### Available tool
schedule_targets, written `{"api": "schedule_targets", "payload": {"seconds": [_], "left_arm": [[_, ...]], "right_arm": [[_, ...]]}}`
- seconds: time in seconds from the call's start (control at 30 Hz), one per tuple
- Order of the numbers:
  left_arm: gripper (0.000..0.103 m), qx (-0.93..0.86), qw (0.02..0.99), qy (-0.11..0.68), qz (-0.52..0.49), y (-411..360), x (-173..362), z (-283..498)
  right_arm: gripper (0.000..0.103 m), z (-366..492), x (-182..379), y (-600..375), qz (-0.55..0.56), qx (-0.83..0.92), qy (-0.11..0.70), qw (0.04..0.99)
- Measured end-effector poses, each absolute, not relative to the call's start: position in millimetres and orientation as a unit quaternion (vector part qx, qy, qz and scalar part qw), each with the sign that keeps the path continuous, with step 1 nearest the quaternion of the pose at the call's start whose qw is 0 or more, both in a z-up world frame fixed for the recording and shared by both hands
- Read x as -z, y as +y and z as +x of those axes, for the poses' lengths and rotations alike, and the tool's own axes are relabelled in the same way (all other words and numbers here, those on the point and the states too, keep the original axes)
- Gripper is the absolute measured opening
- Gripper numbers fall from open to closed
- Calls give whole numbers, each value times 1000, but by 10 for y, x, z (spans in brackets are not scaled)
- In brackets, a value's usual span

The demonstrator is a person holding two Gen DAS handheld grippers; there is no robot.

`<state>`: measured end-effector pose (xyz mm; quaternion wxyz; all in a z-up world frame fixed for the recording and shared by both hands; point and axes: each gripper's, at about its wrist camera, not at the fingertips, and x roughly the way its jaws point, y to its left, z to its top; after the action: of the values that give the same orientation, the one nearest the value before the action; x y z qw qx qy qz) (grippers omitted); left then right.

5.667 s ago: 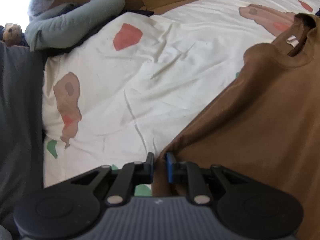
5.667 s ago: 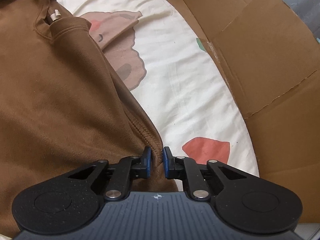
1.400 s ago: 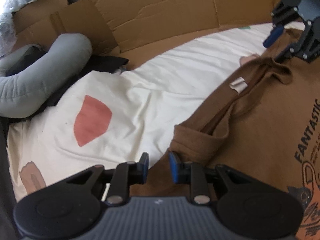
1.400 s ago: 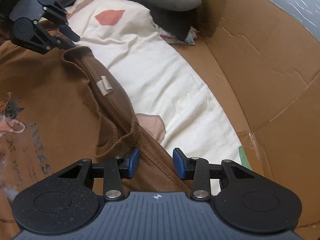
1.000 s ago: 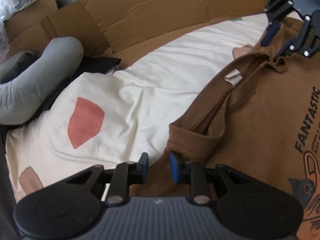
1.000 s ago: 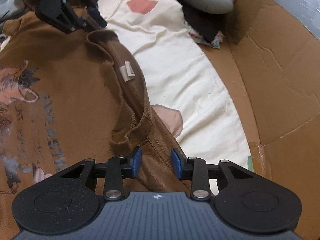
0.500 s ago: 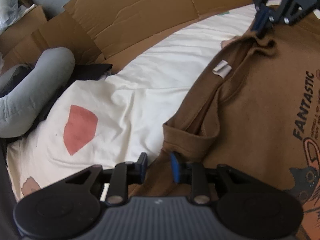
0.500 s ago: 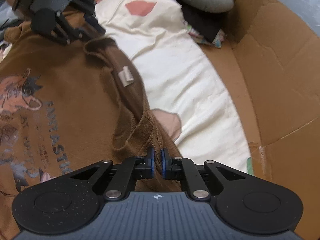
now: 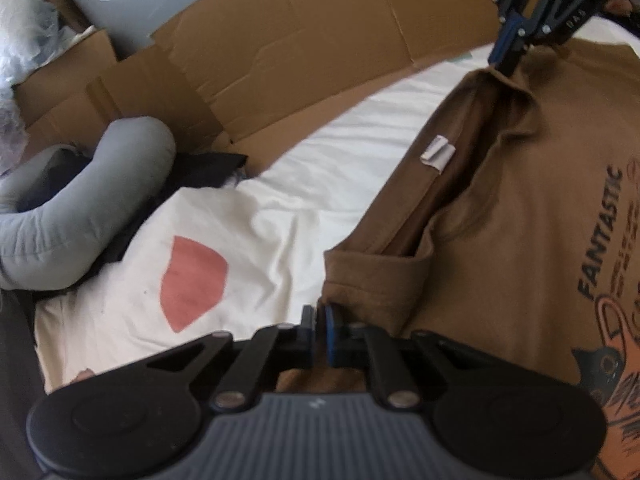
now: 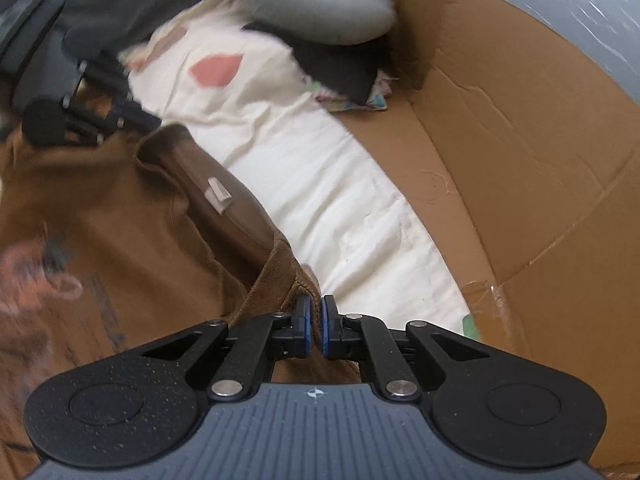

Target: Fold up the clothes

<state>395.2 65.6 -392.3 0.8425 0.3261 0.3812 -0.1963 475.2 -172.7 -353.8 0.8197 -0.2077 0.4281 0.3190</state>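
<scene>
1. Nearest to us, the left gripper (image 9: 320, 330) has just been closing, and its jaws now pinch the shoulder edge of the brown T-shirt (image 9: 520, 240), right by the folded-over sleeve.
2. The right gripper (image 10: 314, 330) is likewise clamped on the other shoulder edge; in the left wrist view it shows at the top (image 9: 510, 50), biting the fabric beside the collar.
3. The shirt lies print side up on the cream bedsheet (image 9: 320, 160), its neckline and white neck label (image 9: 438, 154) stretched between our two grips.
4. To do this step well, we judge both pinches should hold all the layers at the shoulders, and we should lift evenly so the neckline stays taut and the body hangs without twisting.
5. Farther off, a grey pillow (image 9: 80, 208) and cardboard sheets (image 9: 320, 40) border the sheet; we should keep the fold well apart from them.
</scene>
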Motion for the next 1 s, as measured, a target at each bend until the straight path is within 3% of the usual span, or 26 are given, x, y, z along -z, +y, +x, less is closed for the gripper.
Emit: {"api": "schedule_targets", "payload": {"seconds": [0.3, 0.73, 0.8, 0.87, 1.0], "left_arm": [[3, 169, 861, 368, 308, 697, 3809, 4257], [4, 172, 847, 398, 308, 702, 4197, 4535], [6, 174, 845, 396, 314, 690, 4206, 4502], [15, 178, 846, 402, 302, 708, 4170, 4495], [31, 179, 846, 409, 291, 709, 4138, 4541]], "right_arm": [[3, 5001, 3547, -1668, -233, -291, 422, 826], [3, 5402, 3929, -1597, -213, -264, 460, 821], [6, 5419, 3968, -1641, -195, -266, 460, 824], [9, 5416, 3960, -1704, -177, -269, 459, 828], [31, 5419, 3959, -1753, -177, -273, 457, 828]]}}
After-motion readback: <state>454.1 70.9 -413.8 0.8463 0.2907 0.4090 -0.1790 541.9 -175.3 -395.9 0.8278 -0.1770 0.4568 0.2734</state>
